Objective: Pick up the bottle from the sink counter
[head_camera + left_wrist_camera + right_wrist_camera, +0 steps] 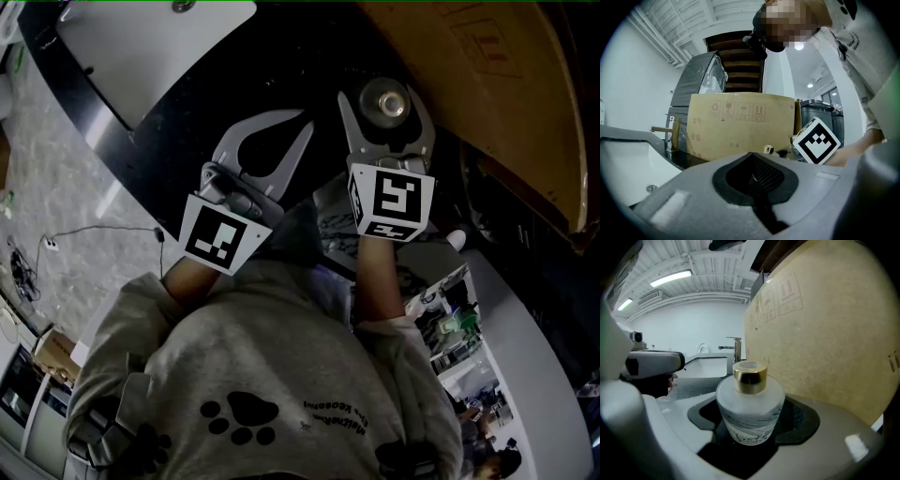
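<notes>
Two jaws of the right gripper (384,111) press on the frosted sides of the bottle (749,408), which stands upright between them, its gold cap (749,376) clear above the pads. The lift looks to be the job now. It is best done straight up with a firm squeeze, since that glass looks slick, and away from the cardboard box (825,333) just to the claw's right. To its left, the left gripper (300,122) has its jaws together on nothing. Beyond lie the sink (710,367) and faucet (736,348).
</notes>
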Demonstrator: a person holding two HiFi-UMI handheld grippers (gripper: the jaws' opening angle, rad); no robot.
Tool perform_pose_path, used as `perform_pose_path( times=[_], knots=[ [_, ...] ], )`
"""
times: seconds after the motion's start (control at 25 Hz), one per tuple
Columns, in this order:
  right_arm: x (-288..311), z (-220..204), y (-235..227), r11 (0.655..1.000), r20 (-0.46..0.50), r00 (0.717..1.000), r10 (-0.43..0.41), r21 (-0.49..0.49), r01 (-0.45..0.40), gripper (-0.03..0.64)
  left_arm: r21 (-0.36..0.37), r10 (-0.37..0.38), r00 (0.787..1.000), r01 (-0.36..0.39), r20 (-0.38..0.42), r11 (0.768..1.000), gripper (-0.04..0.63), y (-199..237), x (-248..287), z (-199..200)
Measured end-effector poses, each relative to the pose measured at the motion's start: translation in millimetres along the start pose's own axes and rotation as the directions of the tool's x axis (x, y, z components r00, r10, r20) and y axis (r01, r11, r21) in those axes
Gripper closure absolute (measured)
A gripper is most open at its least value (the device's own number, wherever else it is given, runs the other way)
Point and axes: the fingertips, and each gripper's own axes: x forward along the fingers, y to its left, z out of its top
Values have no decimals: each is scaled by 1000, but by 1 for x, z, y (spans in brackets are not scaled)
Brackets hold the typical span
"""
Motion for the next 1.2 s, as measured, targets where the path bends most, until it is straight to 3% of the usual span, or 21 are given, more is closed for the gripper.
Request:
perform_pose_path(
  times=[0.36, 0.6, 0.84, 1.2],
  knots=[
    [-40, 19, 0, 995, 24, 995, -99, 21, 99, 288, 37, -43, 999, 42, 33, 998, 595, -12, -25, 26],
    [-76, 33, 13, 987, 41, 987, -158, 45, 156, 288, 16, -76, 996, 75, 45, 997, 595, -21, -48, 38],
    [-119, 41, 39, 978, 58, 978, -198, 76, 194, 288, -7, -116, 990, 117, 75, 993, 595, -29, -80, 51],
    [-178, 51, 90, 963, 74, 962, -261, 92, 254, 284, 29, -169, 977, 166, 131, 986, 595, -42, -139, 75]
  ],
)
